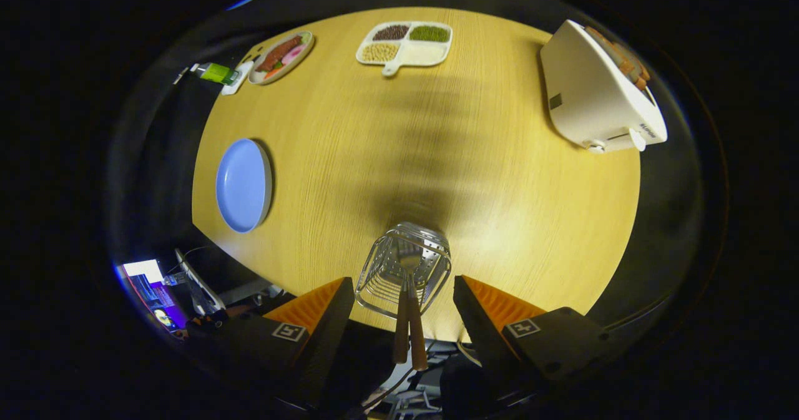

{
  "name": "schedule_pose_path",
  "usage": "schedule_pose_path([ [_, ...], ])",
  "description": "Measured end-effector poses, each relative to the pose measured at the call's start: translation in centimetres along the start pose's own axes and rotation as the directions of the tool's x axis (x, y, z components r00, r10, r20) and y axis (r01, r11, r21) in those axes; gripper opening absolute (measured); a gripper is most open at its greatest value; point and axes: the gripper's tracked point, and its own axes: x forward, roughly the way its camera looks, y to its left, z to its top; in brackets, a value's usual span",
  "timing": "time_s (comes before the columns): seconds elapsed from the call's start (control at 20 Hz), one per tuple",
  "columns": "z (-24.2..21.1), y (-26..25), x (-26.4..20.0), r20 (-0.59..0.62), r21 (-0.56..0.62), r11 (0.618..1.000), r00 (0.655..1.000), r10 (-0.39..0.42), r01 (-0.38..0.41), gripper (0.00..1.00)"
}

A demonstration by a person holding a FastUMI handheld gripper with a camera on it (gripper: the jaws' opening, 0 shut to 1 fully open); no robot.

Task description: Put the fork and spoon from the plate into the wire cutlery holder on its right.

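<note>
The wire cutlery holder (403, 270) stands on the wooden table (487, 176) near its front edge, straight below me and between my fingers. Two wooden-handled utensils, the fork and spoon (409, 326), stand in it with their metal heads down and their handles sticking up toward me, side by side. My gripper (403, 307) is open, its fingers wide apart on either side of the holder and touching nothing. The blue plate (243, 185) lies bare on the table well to the left of the holder.
A white toaster (593, 95) with bread in its slots sits at the far right. A white divided tray (406, 44) of beans and grains lies at the far edge. Left of it are a plate of food (281, 57) and a green bottle (215, 72).
</note>
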Motion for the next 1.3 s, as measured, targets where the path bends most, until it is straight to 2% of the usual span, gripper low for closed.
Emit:
schedule_pose_path([
  [0.05,0.5,-0.1,-1.0,0.092,0.001,1.0,0.996,-0.013,0.013,0.99],
  [0.15,0.8,0.1,-3.6,0.258,0.022,0.999,0.966,-0.03,0.025,0.99],
  [0.35,1.7,-0.1,-9.6,0.504,0.019,0.995,0.858,-0.095,0.1,0.99],
  [0.45,2.0,-0.2,-12.5,0.608,0.015,0.991,0.786,-0.113,0.131,0.99],
  [0.65,2.4,0.3,-17.8,0.772,0.011,0.992,0.63,-0.087,0.122,1.0],
  [0.95,1.0,-1.2,-24.9,0.92,-0.009,0.984,0.388,-0.061,0.176,0.99],
  [1.1,0.8,-1.0,-25.7,0.943,-0.031,0.985,0.332,-0.027,0.167,0.99],
  [1.3,0.8,-1.2,-25.6,0.951,-0.065,0.99,0.308,0.022,0.128,0.99],
])
